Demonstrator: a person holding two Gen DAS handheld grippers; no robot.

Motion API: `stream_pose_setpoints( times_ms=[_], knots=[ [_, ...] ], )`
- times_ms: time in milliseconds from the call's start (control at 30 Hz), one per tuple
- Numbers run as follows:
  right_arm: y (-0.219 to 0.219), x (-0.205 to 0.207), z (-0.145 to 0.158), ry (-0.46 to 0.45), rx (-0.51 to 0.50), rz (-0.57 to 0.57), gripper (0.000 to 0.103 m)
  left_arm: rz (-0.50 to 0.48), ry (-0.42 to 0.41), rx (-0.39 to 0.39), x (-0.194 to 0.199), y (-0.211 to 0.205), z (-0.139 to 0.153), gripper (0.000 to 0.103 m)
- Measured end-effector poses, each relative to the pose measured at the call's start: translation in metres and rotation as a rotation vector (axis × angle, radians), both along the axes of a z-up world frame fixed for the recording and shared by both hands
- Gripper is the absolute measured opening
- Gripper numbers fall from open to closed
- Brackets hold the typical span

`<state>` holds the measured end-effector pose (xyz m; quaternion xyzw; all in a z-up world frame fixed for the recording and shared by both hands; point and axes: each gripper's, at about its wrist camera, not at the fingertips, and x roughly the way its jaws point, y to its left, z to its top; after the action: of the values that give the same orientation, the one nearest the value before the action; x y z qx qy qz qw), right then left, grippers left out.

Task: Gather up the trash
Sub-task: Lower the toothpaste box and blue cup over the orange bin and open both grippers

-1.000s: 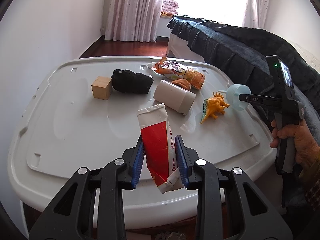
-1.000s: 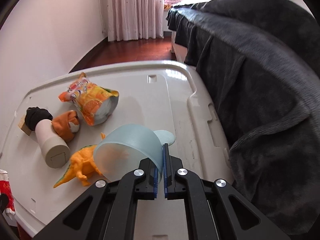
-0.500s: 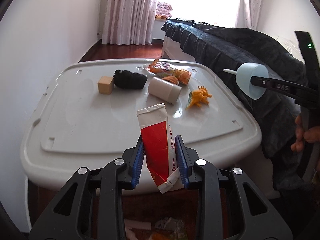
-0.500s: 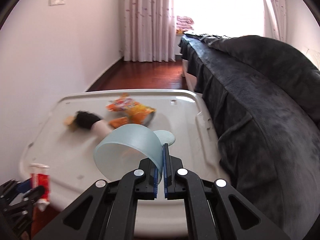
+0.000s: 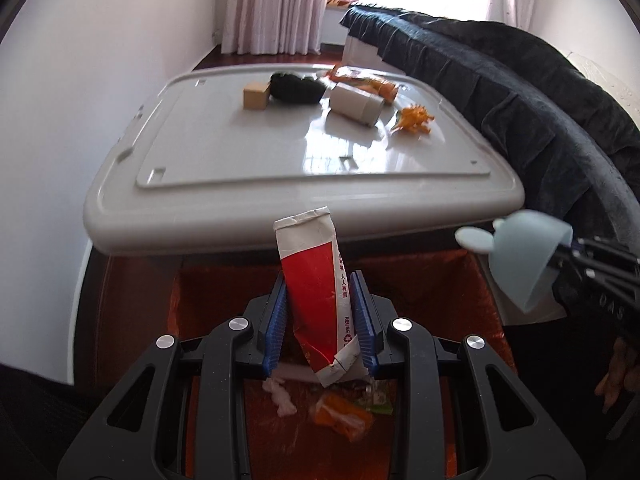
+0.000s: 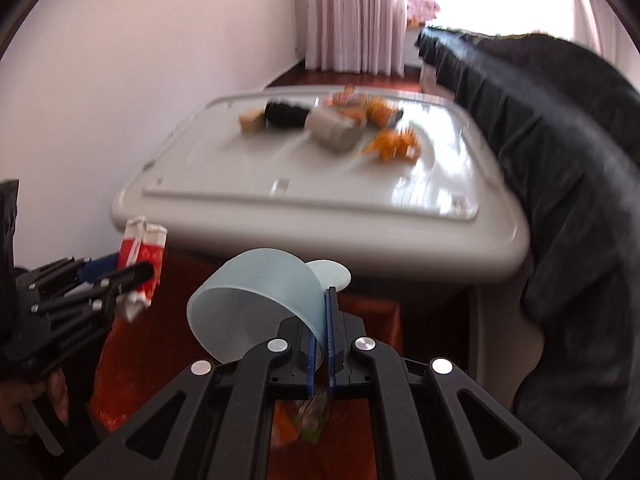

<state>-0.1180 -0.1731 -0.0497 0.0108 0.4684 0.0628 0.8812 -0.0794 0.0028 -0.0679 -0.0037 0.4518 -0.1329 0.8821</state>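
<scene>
Moved: both grippers now off the tabletop (image 5: 248, 200), over the red trash bag (image 5: 432, 280).
Left gripper (image 5: 322, 322): clamped on toothpaste tube (image 5: 316, 280).
Right gripper (image 6: 319, 344): clamped on blue cup (image 6: 256, 300).
Bag: scraps (image 5: 340, 414) inside.

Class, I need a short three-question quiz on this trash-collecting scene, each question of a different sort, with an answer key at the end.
1. True or false: the left tool grips the crumpled red and white toothpaste tube.
2. What does the right tool hold? A) pale blue plastic scoop B) orange toy dinosaur C) small wooden cube
3. Fill in: both tools hang over the red-lined ____, in front of the grey plastic table.

Key: 1 true; 2 A; 3 bin.
</scene>
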Motion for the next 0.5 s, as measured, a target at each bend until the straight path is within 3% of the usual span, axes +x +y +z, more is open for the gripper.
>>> stream_pose_setpoints(
  times_ms=[433, 467, 500],
  knots=[
    [0.022, -0.022, -0.021, 0.060, -0.029, -0.037, 0.004, 0.066, 0.046, 0.036, -0.015, 0.002, -0.018, 0.032],
    [0.023, -0.023, -0.021, 0.063, -0.036, -0.048, 0.007, 0.073, 0.052, 0.037, -0.015, 0.001, -0.019, 0.032],
    [0.024, -0.024, -0.022, 0.068, -0.041, -0.058, 0.023, 0.082, 0.058, 0.037, -0.016, 0.002, -0.020, 0.036]
  ],
)
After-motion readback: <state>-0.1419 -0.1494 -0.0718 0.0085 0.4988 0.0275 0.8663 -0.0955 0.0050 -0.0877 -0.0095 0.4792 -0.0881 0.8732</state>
